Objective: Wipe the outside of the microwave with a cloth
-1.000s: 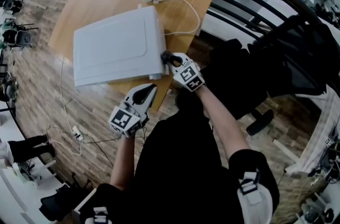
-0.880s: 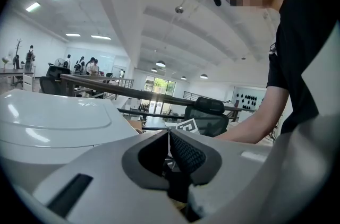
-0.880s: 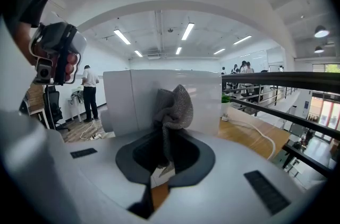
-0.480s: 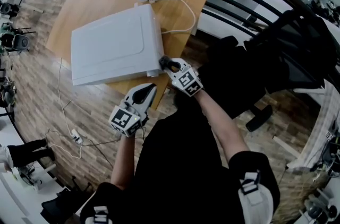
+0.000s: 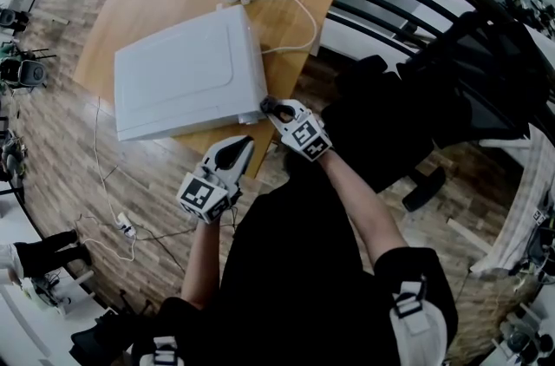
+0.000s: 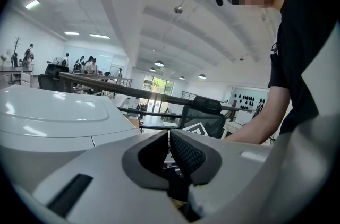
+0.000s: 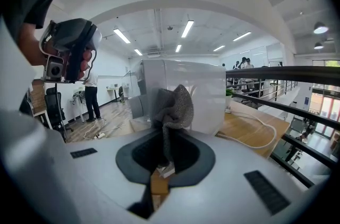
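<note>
While the right gripper (image 5: 277, 110) is clamped on a bunched grey cloth (image 7: 176, 105), that cloth sits against the near right corner of the white microwave (image 5: 186, 78), where the top panel meets the side. The right gripper view shows the cloth standing up between the jaws, with the microwave's pale wall just behind it. The left gripper (image 5: 242, 144) hangs beside the worktop (image 5: 147, 0) edge, apart from the microwave. Its jaws are together with nothing between them, so it takes no part in the wiping.

I judge the wipe to be under way at this corner. No streaks, damp patches or dirt show on the casing, so the pictures do not tell which faces are already done. The broad top, the far sides and the front probably still need checking or passes.
</note>
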Motion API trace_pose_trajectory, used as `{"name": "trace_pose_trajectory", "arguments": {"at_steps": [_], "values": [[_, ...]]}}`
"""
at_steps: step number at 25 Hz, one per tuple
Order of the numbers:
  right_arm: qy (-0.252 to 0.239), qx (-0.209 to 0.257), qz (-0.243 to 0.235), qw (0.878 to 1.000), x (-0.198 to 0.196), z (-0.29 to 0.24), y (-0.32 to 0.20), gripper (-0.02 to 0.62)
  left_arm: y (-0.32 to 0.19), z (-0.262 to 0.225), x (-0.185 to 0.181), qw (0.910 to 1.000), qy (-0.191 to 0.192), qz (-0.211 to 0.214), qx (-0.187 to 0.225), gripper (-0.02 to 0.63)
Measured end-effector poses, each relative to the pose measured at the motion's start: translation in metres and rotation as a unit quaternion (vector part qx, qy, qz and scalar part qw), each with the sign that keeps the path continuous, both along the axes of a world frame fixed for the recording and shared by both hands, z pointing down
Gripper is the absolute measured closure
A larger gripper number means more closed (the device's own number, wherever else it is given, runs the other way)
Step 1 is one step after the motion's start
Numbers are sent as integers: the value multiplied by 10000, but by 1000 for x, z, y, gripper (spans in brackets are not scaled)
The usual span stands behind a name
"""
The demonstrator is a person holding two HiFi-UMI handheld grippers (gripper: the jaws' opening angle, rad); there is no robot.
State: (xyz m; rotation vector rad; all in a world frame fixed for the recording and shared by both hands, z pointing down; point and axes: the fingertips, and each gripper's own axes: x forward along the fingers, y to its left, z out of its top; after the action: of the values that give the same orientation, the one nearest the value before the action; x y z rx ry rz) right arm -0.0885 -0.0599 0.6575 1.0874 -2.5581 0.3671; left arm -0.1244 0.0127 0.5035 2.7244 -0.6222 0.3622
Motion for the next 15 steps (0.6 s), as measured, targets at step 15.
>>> {"name": "trace_pose_trajectory", "arguments": {"at_steps": [15], "values": [[51,-221,9,9997,0,22,2,583,-12,7,-1,9999,-63,56,-78,595]]}}
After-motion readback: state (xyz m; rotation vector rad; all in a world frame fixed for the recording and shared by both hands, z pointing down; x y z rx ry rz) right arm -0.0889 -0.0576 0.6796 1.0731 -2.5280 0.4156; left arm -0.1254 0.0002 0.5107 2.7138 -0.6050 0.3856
